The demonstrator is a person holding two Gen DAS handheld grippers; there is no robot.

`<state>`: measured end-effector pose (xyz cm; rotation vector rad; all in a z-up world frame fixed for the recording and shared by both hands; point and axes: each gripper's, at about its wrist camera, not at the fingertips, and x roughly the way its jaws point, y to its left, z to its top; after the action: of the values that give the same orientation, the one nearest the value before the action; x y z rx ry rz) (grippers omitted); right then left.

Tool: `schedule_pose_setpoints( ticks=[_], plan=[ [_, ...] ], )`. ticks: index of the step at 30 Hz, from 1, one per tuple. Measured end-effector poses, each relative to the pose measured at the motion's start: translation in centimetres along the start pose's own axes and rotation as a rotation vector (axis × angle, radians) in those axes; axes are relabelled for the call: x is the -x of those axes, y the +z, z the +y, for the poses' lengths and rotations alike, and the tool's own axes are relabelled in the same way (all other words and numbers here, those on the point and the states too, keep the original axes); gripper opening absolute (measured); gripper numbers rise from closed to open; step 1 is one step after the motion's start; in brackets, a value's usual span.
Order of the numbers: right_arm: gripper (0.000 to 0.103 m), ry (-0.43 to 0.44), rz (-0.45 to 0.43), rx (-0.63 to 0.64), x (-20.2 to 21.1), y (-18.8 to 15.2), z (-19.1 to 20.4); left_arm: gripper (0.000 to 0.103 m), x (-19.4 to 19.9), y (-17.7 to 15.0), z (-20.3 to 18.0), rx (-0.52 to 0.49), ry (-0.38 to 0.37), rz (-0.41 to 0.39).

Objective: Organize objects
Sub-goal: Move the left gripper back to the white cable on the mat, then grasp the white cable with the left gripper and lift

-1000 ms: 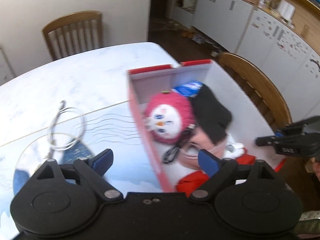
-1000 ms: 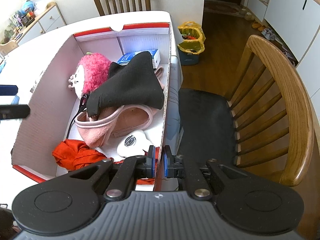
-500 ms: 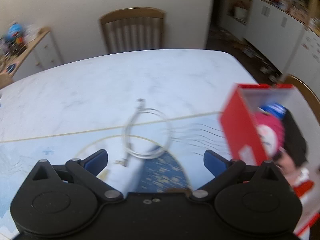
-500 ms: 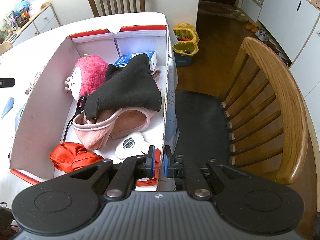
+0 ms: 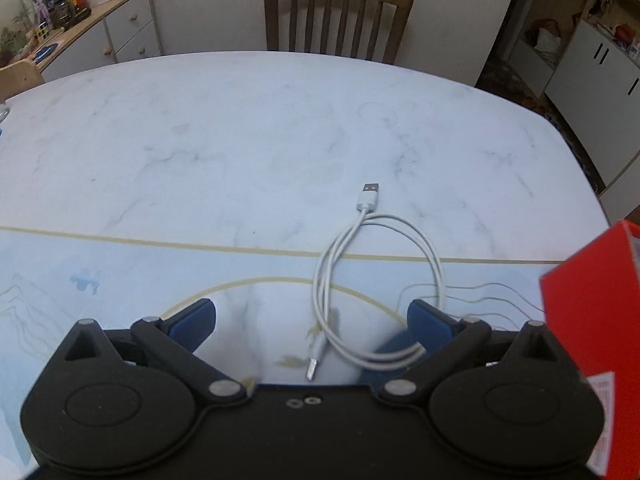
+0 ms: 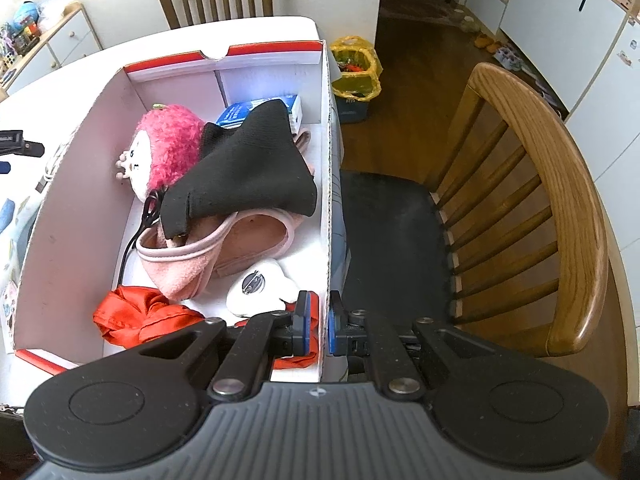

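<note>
The left tongs (image 5: 311,320) gape wide over a coiled white cable (image 5: 376,280) lying on the bench (image 5: 240,140), a chair (image 5: 338,12) beyond. The right tongs (image 6: 318,322) pinch the near right wall of the box (image 6: 326,200), which holds a red cloth (image 6: 140,312), pink hat (image 6: 216,248), black cloth (image 6: 248,172) and pink doll (image 6: 164,148).

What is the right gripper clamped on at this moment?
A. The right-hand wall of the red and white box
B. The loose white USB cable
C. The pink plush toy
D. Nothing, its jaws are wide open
A: in the right wrist view the right gripper has its blue pads closed on either side of the thin right-hand wall of the box, while the white USB cable lies on the table between the open left gripper fingers.
</note>
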<state>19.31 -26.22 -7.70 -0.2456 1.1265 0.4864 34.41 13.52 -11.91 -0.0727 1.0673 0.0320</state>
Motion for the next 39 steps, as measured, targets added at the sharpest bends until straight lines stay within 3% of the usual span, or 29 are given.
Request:
schedule_pose_setpoints(
  ticks=[9,13,16,21,23,26,39],
  plan=[
    [0.008,-0.017,0.023,-0.015,-0.4,0.1,0.2,0.091,-2.9,0.5,-0.4,-0.035,0.014,0.016],
    [0.008,-0.020,0.034,-0.019,-0.7,0.0,0.2,0.077,-3.4,0.5,-0.6,-0.050,0.010,0.018],
    [0.008,-0.020,0.037,-0.009,-0.7,0.0,0.3,0.073,-3.6,0.6,-0.8,-0.059,0.014,0.009],
    [0.008,-0.021,0.039,-0.006,-0.8,0.1,0.3,0.046,-3.1,0.7,-1.1,-0.085,0.008,-0.012],
    [0.008,-0.020,0.039,-0.006,-0.8,0.1,0.4,0.026,-2.8,0.8,-1.3,-0.091,0.006,-0.017],
    [0.008,-0.020,0.038,-0.006,-0.8,0.1,0.3,0.007,-2.5,0.9,-1.5,-0.103,0.004,-0.018],
    [0.008,-0.012,0.020,0.001,-0.3,0.1,0.3,0.004,1.3,0.3,-2.0,-0.134,0.019,-0.065]
  ],
)
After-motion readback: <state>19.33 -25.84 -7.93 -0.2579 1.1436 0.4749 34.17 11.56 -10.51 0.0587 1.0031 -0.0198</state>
